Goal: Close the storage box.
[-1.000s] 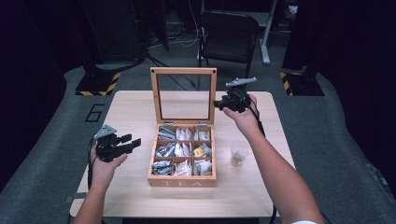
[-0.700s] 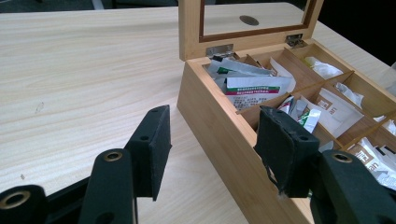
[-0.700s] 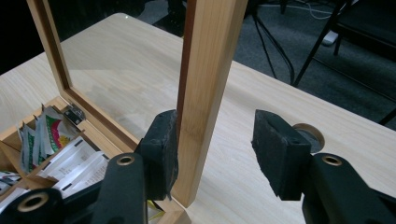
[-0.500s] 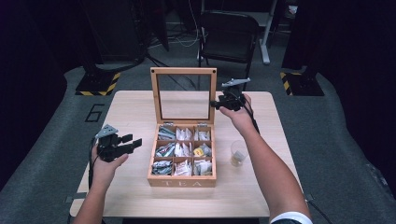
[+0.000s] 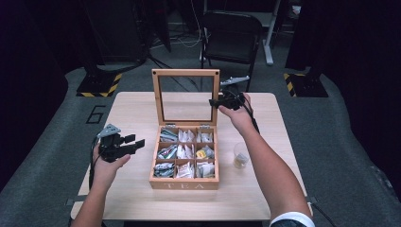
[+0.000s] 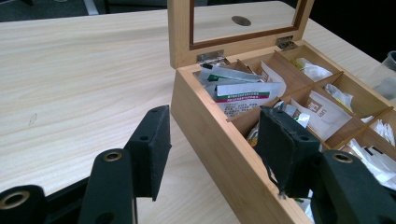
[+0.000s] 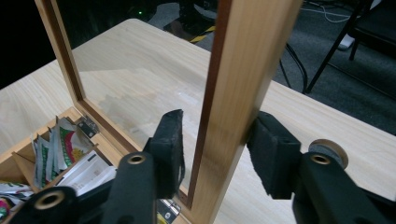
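Tea box (image 5: 184, 182): pale honey wood, darker brown trim inside the lid (image 7: 233, 93) frame, clear pane. Sachets (image 6: 243, 91): mostly white and silver, one with a green and red stripe, one yellow. Table (image 5: 132, 106): light wood grain. Left gripper (image 5: 137, 142) and right gripper (image 5: 213, 102): black, grey plates on top. Floor (image 5: 56, 123): grey, with yellow-and-black hazard stripes. Chair (image 5: 231, 35): black.
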{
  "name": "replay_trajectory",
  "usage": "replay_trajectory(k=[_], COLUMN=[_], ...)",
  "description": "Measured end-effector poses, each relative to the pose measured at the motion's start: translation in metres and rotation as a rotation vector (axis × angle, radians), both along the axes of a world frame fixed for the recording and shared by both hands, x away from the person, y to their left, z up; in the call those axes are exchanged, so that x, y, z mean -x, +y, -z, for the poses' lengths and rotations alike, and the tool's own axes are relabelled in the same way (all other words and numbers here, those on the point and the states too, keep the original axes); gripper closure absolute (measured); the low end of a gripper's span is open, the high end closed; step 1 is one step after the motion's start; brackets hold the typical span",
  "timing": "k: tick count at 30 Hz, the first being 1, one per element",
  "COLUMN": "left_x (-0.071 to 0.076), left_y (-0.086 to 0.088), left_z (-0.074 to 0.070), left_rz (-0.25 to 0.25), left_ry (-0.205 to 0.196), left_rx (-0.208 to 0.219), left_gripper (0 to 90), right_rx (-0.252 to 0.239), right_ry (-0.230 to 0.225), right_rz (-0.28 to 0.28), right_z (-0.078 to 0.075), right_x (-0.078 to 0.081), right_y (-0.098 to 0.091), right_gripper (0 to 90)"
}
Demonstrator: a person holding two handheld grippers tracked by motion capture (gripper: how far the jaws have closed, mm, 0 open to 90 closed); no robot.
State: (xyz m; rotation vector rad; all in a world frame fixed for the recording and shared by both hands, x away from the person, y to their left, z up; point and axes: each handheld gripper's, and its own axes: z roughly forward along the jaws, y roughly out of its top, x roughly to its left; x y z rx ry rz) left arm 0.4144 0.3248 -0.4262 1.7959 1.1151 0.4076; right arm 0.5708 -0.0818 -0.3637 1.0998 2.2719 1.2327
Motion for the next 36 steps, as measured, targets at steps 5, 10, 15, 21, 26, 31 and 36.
replay_trajectory(k=[5, 10, 15, 21, 26, 31, 36], left_x=[-0.003, -0.005, -0.011, -0.021, -0.032, -0.042, -0.051], left_y=[0.001, -0.002, -0.005, -0.008, -0.011, -0.016, -0.021], left_z=[-0.004, -0.01, -0.022, -0.031, -0.037, -0.049, -0.059], left_rz=[0.005, 0.015, 0.026, 0.041, 0.043, 0.075, 0.079], left_ry=[-0.001, 0.001, -0.015, -0.01, 0.002, -0.017, -0.029], left_rx=[-0.004, -0.016, -0.029, -0.035, -0.008, -0.019, -0.039], left_gripper=[44.6, 44.6, 44.5, 44.4, 42.6, 41.5, 41.8], right_rx=[-0.015, -0.019, -0.007, -0.012, 0.008, -0.006, -0.022], right_ry=[0.025, 0.031, 0.015, 0.002, -0.007, -0.02, -0.031], right_rz=[0.014, 0.013, 0.004, -0.016, -0.028, -0.035, -0.042], right_z=[-0.002, -0.005, -0.006, -0.006, -0.008, -0.006, -0.003], right_x=[0.001, 0.005, 0.012, 0.018, 0.023, 0.028, 0.033], right_y=[-0.003, -0.004, -0.004, -0.006, -0.005, -0.007, -0.008], right_gripper=[64.2, 65.8, 65.8, 65.6, 65.5, 65.3, 65.0])
